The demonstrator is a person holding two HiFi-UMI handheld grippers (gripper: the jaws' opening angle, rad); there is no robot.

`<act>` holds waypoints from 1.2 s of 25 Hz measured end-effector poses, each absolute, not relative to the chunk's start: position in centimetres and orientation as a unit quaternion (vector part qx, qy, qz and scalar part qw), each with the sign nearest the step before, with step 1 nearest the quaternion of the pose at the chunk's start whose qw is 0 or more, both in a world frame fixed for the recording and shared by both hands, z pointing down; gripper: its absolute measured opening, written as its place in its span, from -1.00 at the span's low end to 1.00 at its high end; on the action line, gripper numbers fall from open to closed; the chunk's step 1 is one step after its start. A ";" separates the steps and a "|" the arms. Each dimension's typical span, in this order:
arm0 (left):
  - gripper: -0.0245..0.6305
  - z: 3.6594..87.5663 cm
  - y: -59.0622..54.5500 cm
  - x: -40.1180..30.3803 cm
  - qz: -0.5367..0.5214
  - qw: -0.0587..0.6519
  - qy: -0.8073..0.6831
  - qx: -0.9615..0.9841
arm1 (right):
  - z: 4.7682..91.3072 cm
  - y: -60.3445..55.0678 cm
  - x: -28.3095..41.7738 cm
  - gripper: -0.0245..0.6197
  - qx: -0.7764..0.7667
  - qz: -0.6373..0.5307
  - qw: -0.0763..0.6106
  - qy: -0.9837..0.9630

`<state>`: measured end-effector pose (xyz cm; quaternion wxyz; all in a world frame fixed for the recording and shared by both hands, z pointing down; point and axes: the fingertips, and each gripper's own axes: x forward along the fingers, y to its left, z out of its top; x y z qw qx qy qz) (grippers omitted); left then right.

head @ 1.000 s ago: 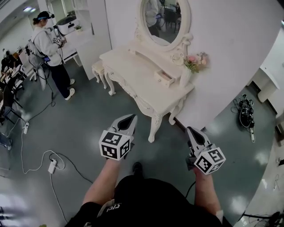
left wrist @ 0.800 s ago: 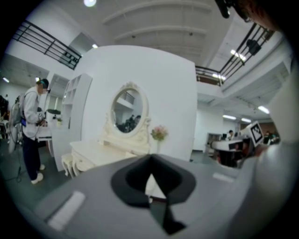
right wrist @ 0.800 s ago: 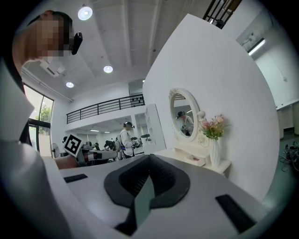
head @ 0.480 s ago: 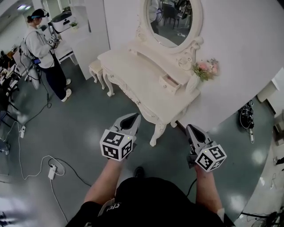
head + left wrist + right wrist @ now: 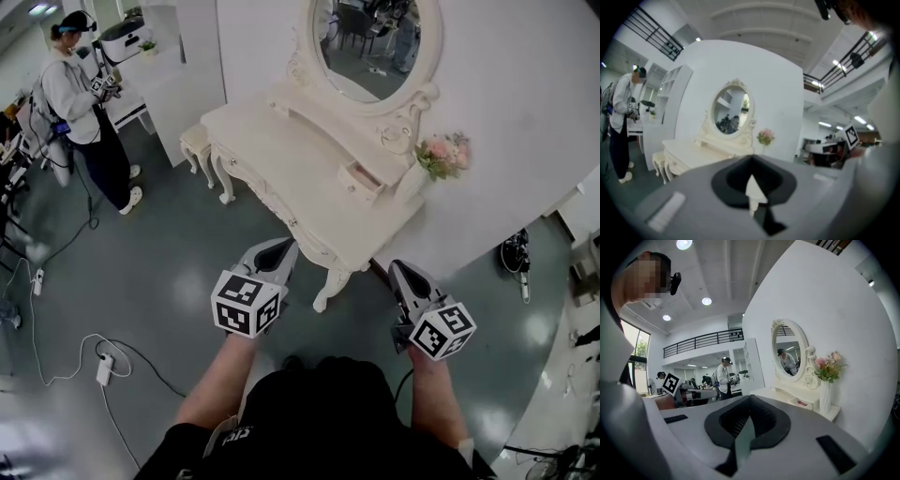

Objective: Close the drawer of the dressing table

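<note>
Just changed: the person has stepped closer to the dressing table (image 5: 272,150). Its near right corner now stands just ahead of both grippers, and neither touches it.
Meaning for the task: this looks like the approach. The push on the drawer has not begun, and the drawer lies well beyond the grippers, across the tabletop.
Drawer: the small drawer (image 5: 362,180) is pulled out from the raised shelf under the oval mirror (image 5: 375,42). It is at the table's far right, just left of the vase of flowers (image 5: 441,155). Something pinkish may lie inside, but it is too small to tell.
Left gripper: the left gripper (image 5: 277,249) has its jaws pressed together with nothing between them, and points at the table's near edge.
Right gripper: the right gripper (image 5: 401,274) is likewise closed and empty, and is on the drawer's side of the table.
Against the earlier frame: the table and mirror fill more of the head view and the flowers sit further right. The bystander (image 5: 80,89) and the stool (image 5: 197,141) have slid toward the far left. The grippers keep the same spacing.
Likely next need: probably a further reach over the tabletop, so a closed tip can meet the drawer front.
</note>
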<state>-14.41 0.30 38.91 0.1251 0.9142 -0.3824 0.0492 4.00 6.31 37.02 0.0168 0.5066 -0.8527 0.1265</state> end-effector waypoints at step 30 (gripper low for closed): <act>-0.79 43.5 -20.8 -1.1 0.076 0.144 -0.386 0.908 | 42.5 -16.7 10.2 -0.94 0.431 0.165 0.044 -0.886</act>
